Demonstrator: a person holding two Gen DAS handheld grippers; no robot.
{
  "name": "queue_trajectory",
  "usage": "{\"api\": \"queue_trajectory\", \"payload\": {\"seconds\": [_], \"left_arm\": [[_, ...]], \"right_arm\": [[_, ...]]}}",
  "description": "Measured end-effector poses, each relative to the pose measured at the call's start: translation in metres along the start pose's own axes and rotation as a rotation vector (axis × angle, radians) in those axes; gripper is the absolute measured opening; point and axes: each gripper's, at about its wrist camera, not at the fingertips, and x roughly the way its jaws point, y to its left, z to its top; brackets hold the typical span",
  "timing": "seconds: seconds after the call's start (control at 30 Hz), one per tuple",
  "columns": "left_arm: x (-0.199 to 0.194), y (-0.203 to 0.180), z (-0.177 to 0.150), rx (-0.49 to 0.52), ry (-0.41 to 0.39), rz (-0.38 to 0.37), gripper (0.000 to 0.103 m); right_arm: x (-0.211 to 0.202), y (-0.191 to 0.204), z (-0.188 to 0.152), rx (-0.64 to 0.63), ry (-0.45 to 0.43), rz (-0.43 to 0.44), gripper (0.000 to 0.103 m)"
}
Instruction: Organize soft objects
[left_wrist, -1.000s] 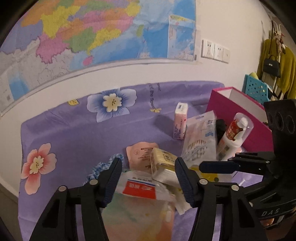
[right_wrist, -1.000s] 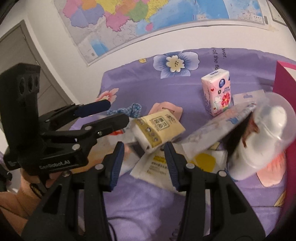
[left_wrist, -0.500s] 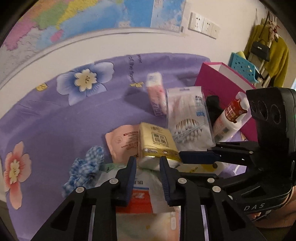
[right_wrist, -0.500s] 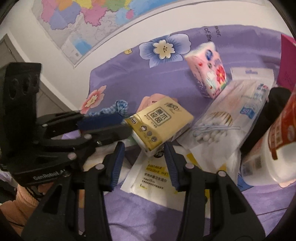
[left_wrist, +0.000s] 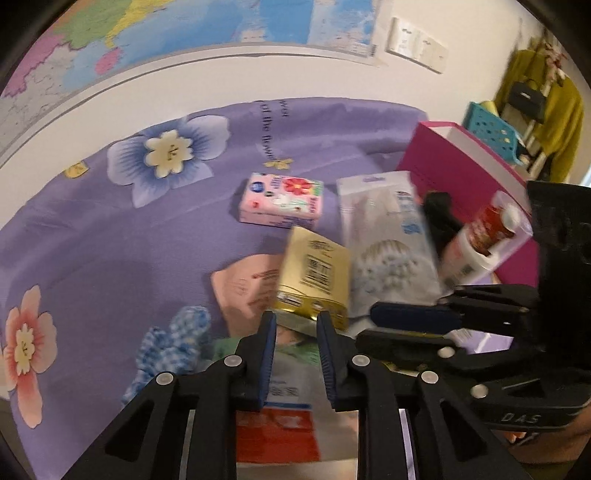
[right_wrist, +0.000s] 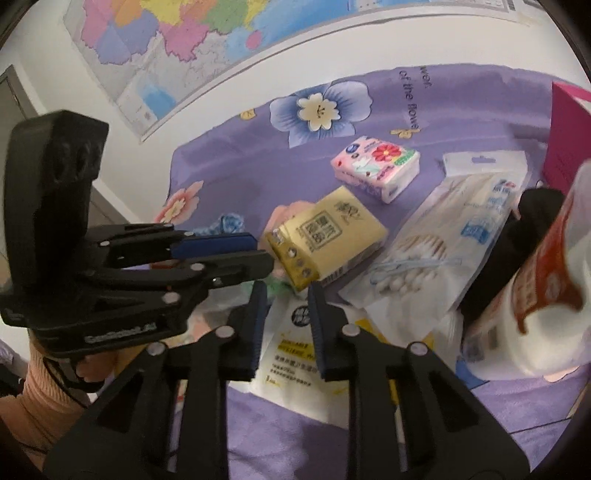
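From the left wrist, the left gripper (left_wrist: 294, 325) has just been closing and now pinches the near end of the yellow tissue pack (left_wrist: 314, 284), tipped up over the heap on the purple cloth (left_wrist: 92, 236), the right gripper (left_wrist: 413, 317) alongside. From the right wrist, the right gripper (right_wrist: 285, 295) has been closing too, its jaws narrowed just under the pack's corner (right_wrist: 325, 240) but gripping nothing; best lift slowly and squarely so the soft pack doesn't twist loose

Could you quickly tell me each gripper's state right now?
Left gripper: jaws just closed on the yellow tissue pack.
Right gripper: jaws just closing at that pack; grip unclear.
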Motion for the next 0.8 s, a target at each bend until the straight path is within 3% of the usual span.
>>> {"api": "queue_trajectory", "payload": {"seconds": [0.3, 0.4, 0.47, 0.63, 0.8], "left_arm": [[-0.014, 0.008, -0.006, -0.110, -0.026, -0.021, 0.035], [-0.017, 0.006, -0.005, -0.139, -0.027, -0.035, 0.045], [-0.016, 0.002, -0.005, -0.147, -0.028, -0.024, 0.046], [-0.007, -0.005, -0.002, -0.168, -0.003, -0.029, 0.046], [-0.004, -0.007, 0.004, -0.169, -0.004, 0.016, 0.046]], "right_arm": [[-0.034, 0.012, 0.025, -0.079, -0.034, 0.006, 0.032], [-0.063, 0.020, 0.044, -0.174, -0.063, 0.012, 0.041], [-0.082, 0.018, 0.060, -0.206, -0.075, 0.027, 0.047], [-0.105, -0.015, 0.096, -0.186, -0.073, 0.007, 0.047], [-0.092, -0.056, 0.106, -0.115, 0.045, -0.005, 0.047]]}}
